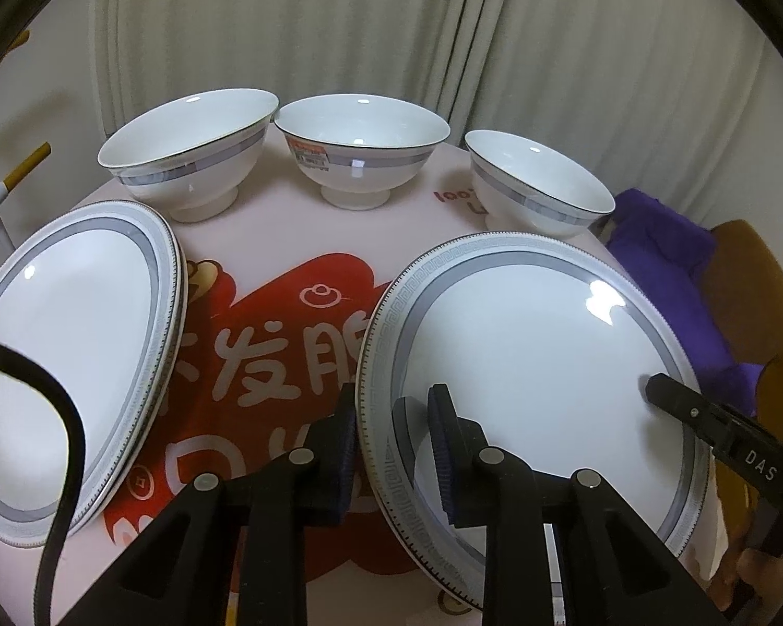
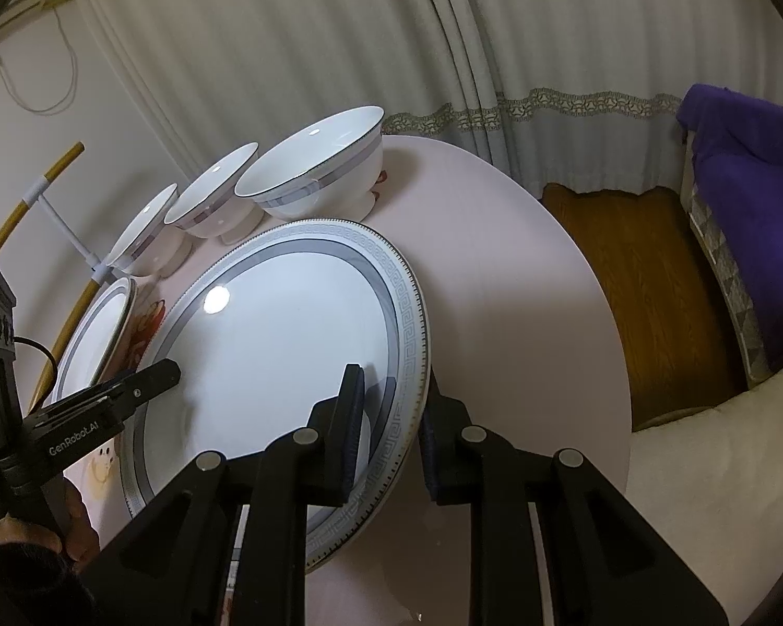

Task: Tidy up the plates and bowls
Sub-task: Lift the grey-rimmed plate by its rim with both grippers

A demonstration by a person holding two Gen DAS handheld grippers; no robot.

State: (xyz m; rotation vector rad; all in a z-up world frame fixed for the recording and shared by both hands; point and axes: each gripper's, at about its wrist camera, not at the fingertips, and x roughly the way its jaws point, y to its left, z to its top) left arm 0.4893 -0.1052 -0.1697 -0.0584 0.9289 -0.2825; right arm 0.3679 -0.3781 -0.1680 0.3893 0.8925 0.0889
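Three bowls (image 1: 188,151) (image 1: 361,148) (image 1: 540,185) line the top of the left view. Two stacked plates (image 1: 73,323) lie at left, and one plate (image 1: 537,365) lies lower right, its rim clamped by both the left gripper (image 1: 391,417) and the right gripper (image 2: 391,407).

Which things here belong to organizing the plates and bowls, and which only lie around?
Belong to the job:
- large plate, held at both rims
- stacked plates
- three bowls

Only lying around:
- purple cloth
- white cushion
- curtain
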